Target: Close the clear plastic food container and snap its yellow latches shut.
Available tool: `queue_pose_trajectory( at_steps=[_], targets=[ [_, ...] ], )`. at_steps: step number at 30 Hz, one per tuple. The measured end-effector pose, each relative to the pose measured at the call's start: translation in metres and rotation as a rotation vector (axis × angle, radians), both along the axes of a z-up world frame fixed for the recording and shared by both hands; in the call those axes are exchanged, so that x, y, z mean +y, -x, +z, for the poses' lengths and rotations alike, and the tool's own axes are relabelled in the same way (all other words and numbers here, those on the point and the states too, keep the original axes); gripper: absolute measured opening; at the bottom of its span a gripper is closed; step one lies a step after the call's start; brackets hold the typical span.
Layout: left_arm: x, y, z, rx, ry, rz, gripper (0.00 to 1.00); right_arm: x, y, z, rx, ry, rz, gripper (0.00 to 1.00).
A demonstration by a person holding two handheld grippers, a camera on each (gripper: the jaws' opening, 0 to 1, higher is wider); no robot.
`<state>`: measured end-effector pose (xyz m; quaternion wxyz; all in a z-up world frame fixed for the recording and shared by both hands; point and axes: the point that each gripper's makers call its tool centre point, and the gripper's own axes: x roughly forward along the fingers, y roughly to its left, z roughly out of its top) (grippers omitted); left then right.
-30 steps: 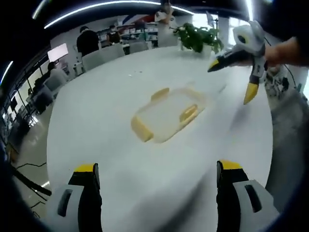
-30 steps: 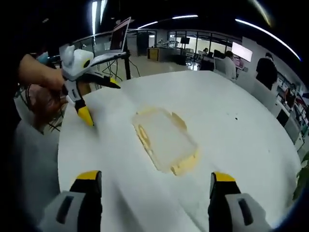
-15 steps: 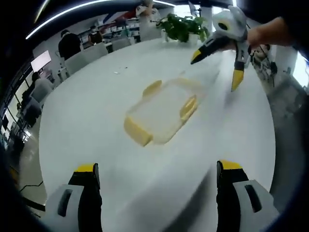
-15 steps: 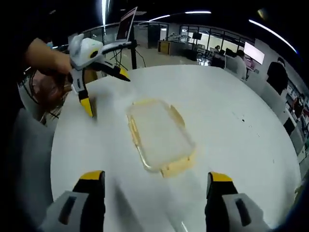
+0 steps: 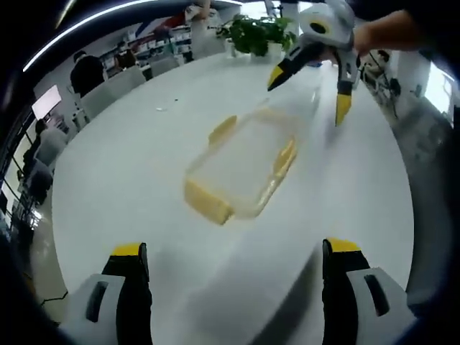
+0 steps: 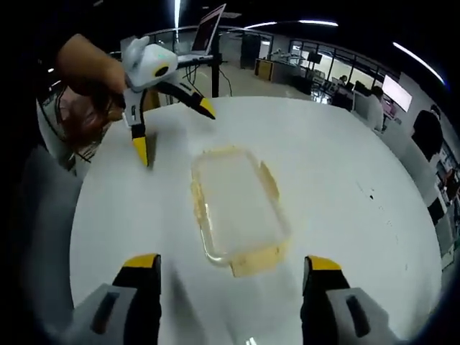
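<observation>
The clear plastic food container [image 5: 241,169] lies flat on the white round table [image 5: 122,165], with yellow latches [image 5: 208,203] sticking out from its sides. My left gripper [image 5: 236,250] is open, short of the container's near end. My right gripper [image 5: 309,93], held in a hand, hovers open above the container's far end. In the right gripper view the container [image 6: 233,205] lies ahead of my open right gripper [image 6: 233,263], and the left gripper [image 6: 175,133] hangs open beyond the container's far left corner. Neither gripper touches the container.
A potted plant [image 5: 253,34] stands at the table's far edge. A laptop on a stand [image 6: 215,18] rises beyond the table. People sit at desks [image 5: 90,72] in the background. The table edge [image 6: 75,223] runs close on the left.
Both grippers have drawn closer to the container, which looks larger in both views. The right gripper moved from off to the side to above the container's far end. Both stay open.
</observation>
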<state>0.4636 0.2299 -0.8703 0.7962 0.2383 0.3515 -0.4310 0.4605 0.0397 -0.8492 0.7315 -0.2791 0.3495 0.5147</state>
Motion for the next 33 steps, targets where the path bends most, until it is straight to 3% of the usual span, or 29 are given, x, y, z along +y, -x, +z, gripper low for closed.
queue_pose_trajectory(
  at_steps=[6,12,14,23,30,33],
  targets=[
    [-0.005,-0.005,-0.003,-0.009,-0.029,-0.1,0.96,0.002,-0.009,-0.001,-0.02,0.033,0.075,0.75],
    [-0.009,-0.015,-0.003,-0.022,-0.045,-0.143,0.96,0.003,-0.014,-0.013,-0.026,0.102,0.166,0.72],
    [-0.004,-0.021,-0.007,-0.028,-0.086,-0.15,0.94,0.006,-0.013,-0.016,-0.023,0.099,0.169,0.71],
    [-0.006,-0.024,-0.011,-0.007,-0.1,-0.222,0.93,0.001,-0.023,-0.025,-0.032,0.129,0.168,0.66],
    [-0.009,-0.025,-0.013,0.025,-0.13,-0.336,0.86,-0.005,-0.028,-0.027,-0.022,0.147,0.191,0.59],
    [-0.006,-0.029,-0.015,0.018,-0.181,-0.389,0.87,-0.008,-0.032,-0.028,-0.02,0.159,0.196,0.55]
  ],
)
